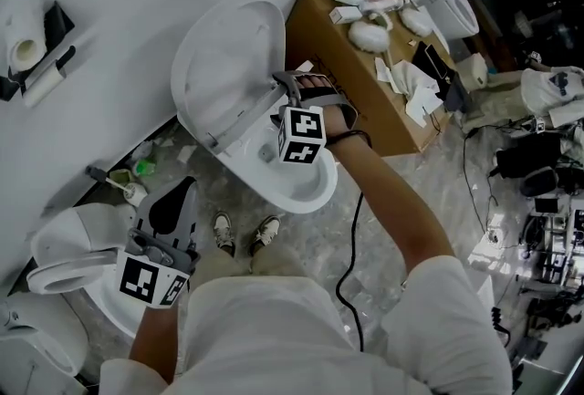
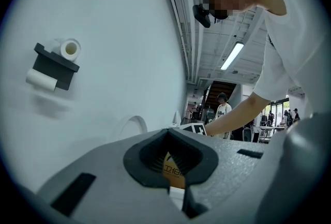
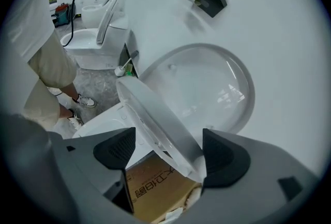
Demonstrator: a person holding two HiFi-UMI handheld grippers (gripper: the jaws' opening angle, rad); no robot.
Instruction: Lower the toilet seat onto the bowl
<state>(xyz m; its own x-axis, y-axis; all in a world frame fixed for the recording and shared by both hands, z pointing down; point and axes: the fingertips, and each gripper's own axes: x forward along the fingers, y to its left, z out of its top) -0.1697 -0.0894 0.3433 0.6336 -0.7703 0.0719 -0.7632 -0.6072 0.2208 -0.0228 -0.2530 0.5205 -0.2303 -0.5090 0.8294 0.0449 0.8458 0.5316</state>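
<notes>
A white toilet stands against the wall, its lid (image 1: pixel 224 56) (image 3: pixel 217 88) upright. The seat (image 1: pixel 245 115) (image 3: pixel 160 119) is tilted forward, away from the lid and well above the bowl (image 1: pixel 306 188) (image 3: pixel 101 119). My right gripper (image 1: pixel 283 85) (image 3: pixel 168 153) is open at the seat's front edge. The rim passes between the jaws and rests against the right pad (image 3: pixel 220 158), with a gap to the left pad. My left gripper (image 1: pixel 178 192) (image 2: pixel 168 137) is shut and empty, held low at the left, away from the toilet.
A cardboard box (image 1: pixel 365 83) topped with small white items stands right of the toilet. A second toilet (image 1: pixel 78 247) and a brush (image 1: pixel 123 186) are at the left. A paper holder (image 1: pixel 32 56) hangs on the wall. A black cable (image 1: pixel 351 265) lies on the floor.
</notes>
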